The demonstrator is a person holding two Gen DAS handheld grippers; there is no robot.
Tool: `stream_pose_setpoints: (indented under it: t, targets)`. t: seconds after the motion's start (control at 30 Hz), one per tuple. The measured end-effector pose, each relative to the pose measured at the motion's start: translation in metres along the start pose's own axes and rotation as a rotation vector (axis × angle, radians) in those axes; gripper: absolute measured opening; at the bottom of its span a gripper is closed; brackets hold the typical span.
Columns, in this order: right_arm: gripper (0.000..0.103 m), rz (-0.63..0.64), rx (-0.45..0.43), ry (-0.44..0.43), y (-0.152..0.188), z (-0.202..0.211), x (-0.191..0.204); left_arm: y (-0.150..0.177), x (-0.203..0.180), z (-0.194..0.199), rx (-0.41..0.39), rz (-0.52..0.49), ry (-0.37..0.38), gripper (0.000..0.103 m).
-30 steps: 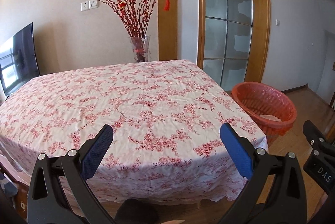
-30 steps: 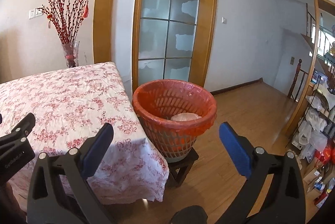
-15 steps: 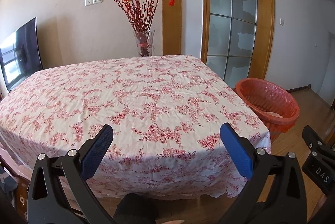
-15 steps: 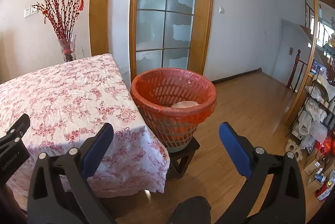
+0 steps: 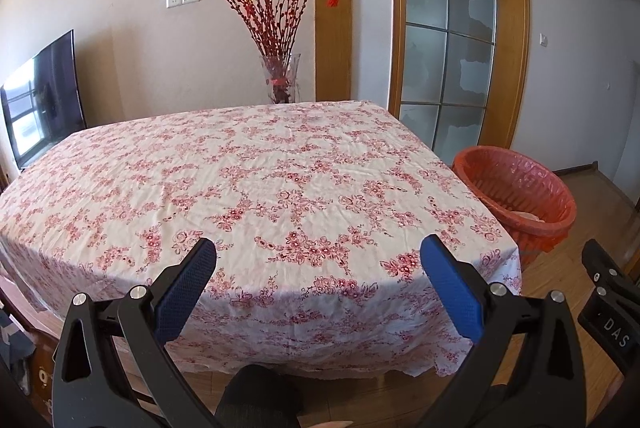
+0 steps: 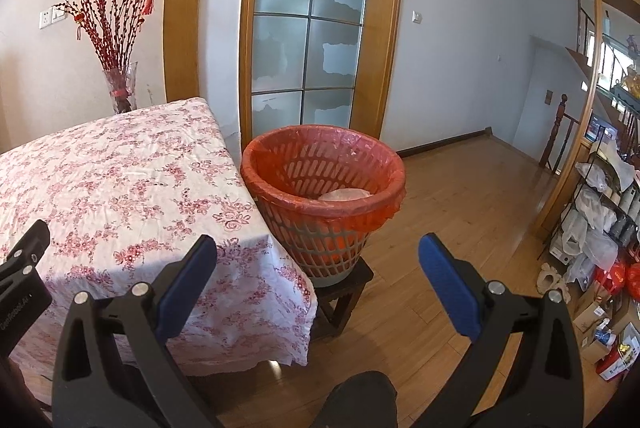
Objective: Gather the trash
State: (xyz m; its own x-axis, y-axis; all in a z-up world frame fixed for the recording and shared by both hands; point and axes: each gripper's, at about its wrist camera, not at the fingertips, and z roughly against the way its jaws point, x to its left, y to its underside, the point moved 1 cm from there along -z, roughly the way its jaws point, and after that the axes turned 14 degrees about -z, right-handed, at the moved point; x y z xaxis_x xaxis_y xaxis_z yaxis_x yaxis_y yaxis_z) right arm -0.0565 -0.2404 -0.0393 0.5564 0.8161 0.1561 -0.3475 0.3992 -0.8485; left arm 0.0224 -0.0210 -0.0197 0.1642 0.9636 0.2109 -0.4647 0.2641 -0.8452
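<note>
My left gripper (image 5: 318, 256) hangs released over the near edge of the desk (image 5: 256, 180) with its flowered cloth, nothing between the blue pads. My right gripper (image 6: 318, 254) is spread wide too, empty, facing the red-lined trash basket (image 6: 320, 188) on its low stool (image 6: 344, 292) just beside the desk corner. A pale wad (image 6: 346, 194) lies inside the basket.

Trash basket (image 6: 324, 184), red liner, upright on low stool (image 6: 344, 292).
Pale wad of trash (image 6: 346, 193) inside; beside surface corner.
</note>
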Motion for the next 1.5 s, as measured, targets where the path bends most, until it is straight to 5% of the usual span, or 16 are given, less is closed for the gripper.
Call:
stream_pose_setpoints:
  t: [1.5]
  targets:
    - [0.099, 0.002, -0.013, -0.017, -0.0030, 0.0104, 0.0013, -0.0011, 0.0044, 0.0083, -0.022, 0.022, -0.005, 0.100]
